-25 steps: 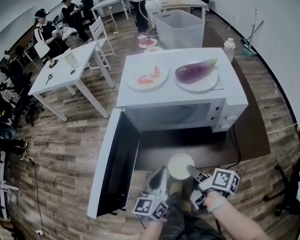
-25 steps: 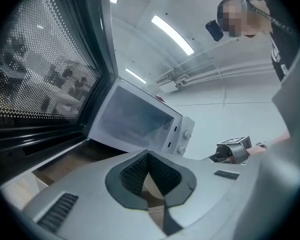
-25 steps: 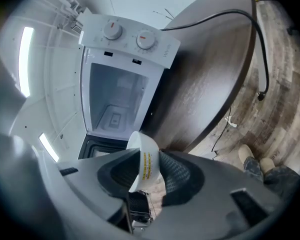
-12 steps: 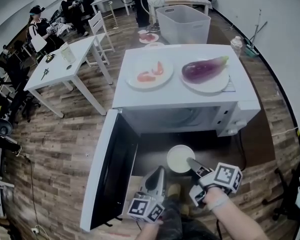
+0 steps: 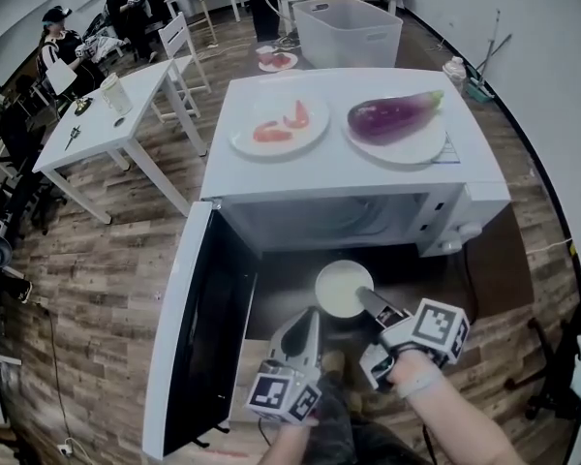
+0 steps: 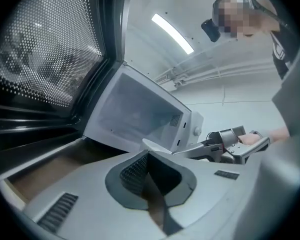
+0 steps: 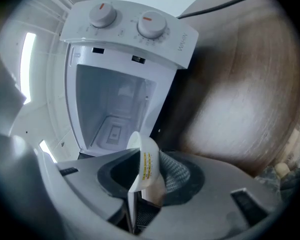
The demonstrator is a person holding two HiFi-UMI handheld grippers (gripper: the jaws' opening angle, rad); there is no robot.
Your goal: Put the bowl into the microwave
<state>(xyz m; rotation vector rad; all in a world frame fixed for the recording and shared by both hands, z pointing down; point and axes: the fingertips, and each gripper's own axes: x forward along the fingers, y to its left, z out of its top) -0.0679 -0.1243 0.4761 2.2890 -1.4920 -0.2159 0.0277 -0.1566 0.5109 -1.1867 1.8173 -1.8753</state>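
A white bowl (image 5: 342,288) hangs just in front of the open white microwave (image 5: 349,168), level with its dark cavity. My right gripper (image 5: 365,299) is shut on the bowl's near rim. In the right gripper view the thin rim (image 7: 144,164) stands edge-on between the pads, with the lit cavity (image 7: 112,111) straight ahead. My left gripper (image 5: 310,322) floats beside the bowl on its left, shut and holding nothing. The left gripper view shows the bowl (image 6: 157,146) and the right gripper's fingers (image 6: 202,150) against the cavity (image 6: 135,116).
The microwave door (image 5: 189,327) swings wide to the left, close by my left gripper. On the microwave's top sit a plate of tomato pieces (image 5: 279,129) and a plate with an eggplant (image 5: 395,116). A white bin (image 5: 347,27), a white table (image 5: 107,114) and people are behind.
Both grippers have moved forward toward the microwave's opening, carrying the bowl closer to the cavity. The grip on the bowl is unchanged.
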